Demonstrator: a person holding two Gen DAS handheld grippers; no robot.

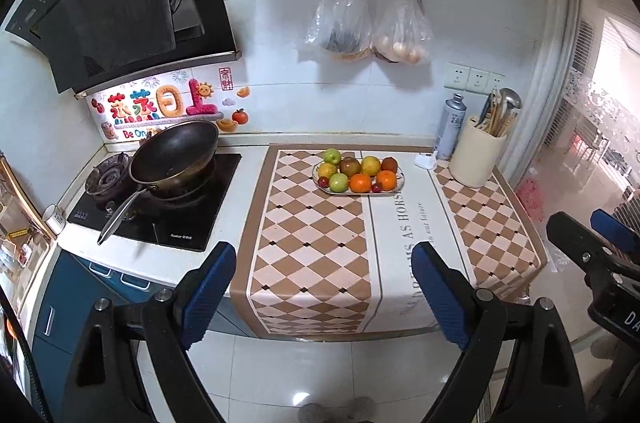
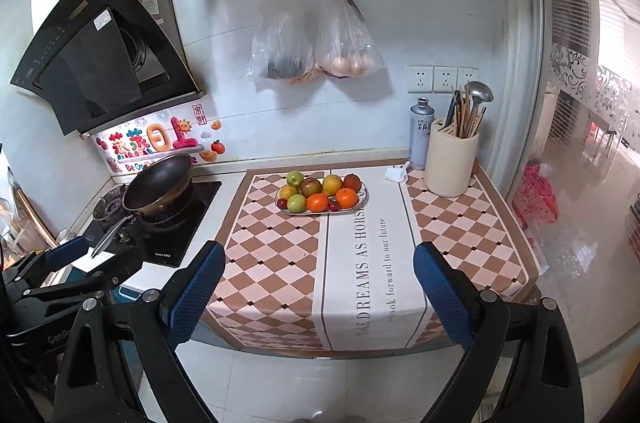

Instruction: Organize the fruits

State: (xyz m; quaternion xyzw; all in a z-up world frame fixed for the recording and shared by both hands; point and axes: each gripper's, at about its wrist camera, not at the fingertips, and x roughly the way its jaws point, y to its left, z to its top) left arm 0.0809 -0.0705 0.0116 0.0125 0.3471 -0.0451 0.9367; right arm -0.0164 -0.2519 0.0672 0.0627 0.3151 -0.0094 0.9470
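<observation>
- The plate of fruit lies toward the back of the counter, on the checked cloth, its long axis running left to right, roughly along the back wall.
- On it sit two green apples, two oranges, yellowish and brownish fruits behind them, and small red ones at the left end and front.
- The plate's right end rests on the cloth's white lettered strip; the strip's long axis runs from the plate toward the near counter edge.
- The stretch of cloth between the plate and the near edge is bare in both views.
- Left of the cloth, a wok stands on the stove, handle pointing toward the near-left.
- At the back right, well apart from the plate, stand a cream utensil holder and a grey bottle just beside it.
- The left gripper hangs off the counter's near edge, above the floor, fingers spread wide and holding nothing.
- The right gripper is likewise before the near edge, fingers spread and holding nothing.
</observation>
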